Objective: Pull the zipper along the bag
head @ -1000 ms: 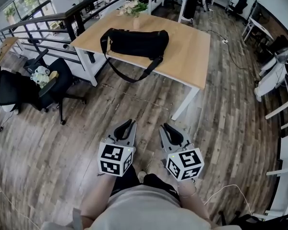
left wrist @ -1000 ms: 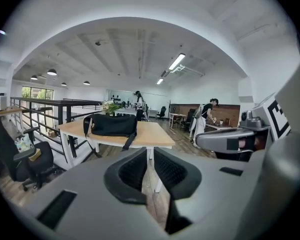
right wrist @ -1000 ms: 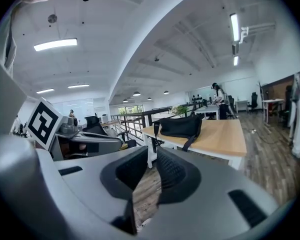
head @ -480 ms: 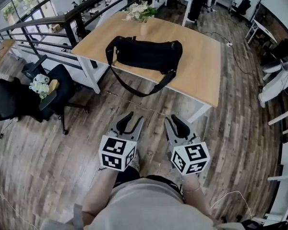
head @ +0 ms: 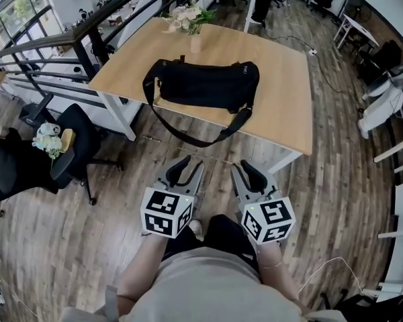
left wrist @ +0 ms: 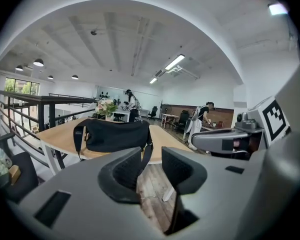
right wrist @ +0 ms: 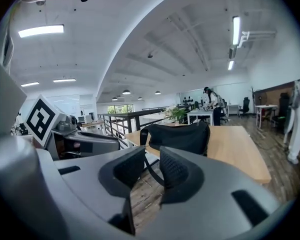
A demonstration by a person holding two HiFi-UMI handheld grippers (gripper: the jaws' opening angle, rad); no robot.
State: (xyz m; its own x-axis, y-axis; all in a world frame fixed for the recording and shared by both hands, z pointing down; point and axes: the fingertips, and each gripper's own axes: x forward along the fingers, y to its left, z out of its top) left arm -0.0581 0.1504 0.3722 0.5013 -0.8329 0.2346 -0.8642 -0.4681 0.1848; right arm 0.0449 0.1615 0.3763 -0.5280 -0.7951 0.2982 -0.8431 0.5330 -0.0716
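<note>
A black duffel bag (head: 201, 84) lies on a wooden table (head: 282, 106), and its shoulder strap (head: 195, 138) hangs in a loop over the near edge. The zipper cannot be made out at this distance. Both grippers are held low over the floor, well short of the table. My left gripper (head: 186, 169) is open, with a wide gap and nothing between its fingers. My right gripper (head: 245, 170) is open with a narrower gap, also holding nothing. In the left gripper view, the bag (left wrist: 115, 135) shows beyond the left gripper (left wrist: 151, 160). The right gripper view shows the bag (right wrist: 177, 136) past the right gripper (right wrist: 152, 165).
A vase of flowers (head: 188, 20) stands on the table behind the bag. A black office chair (head: 57, 156) and a dark railing (head: 80, 39) are at the left. The table's white legs (head: 121, 113) stand ahead on the wood floor. More desks and a person (left wrist: 200, 121) are farther back.
The view has moved closer to the table, so the bag sits nearer and more central. The left jaws have spread from nearly together to wide apart. The right jaws have widened a little.
</note>
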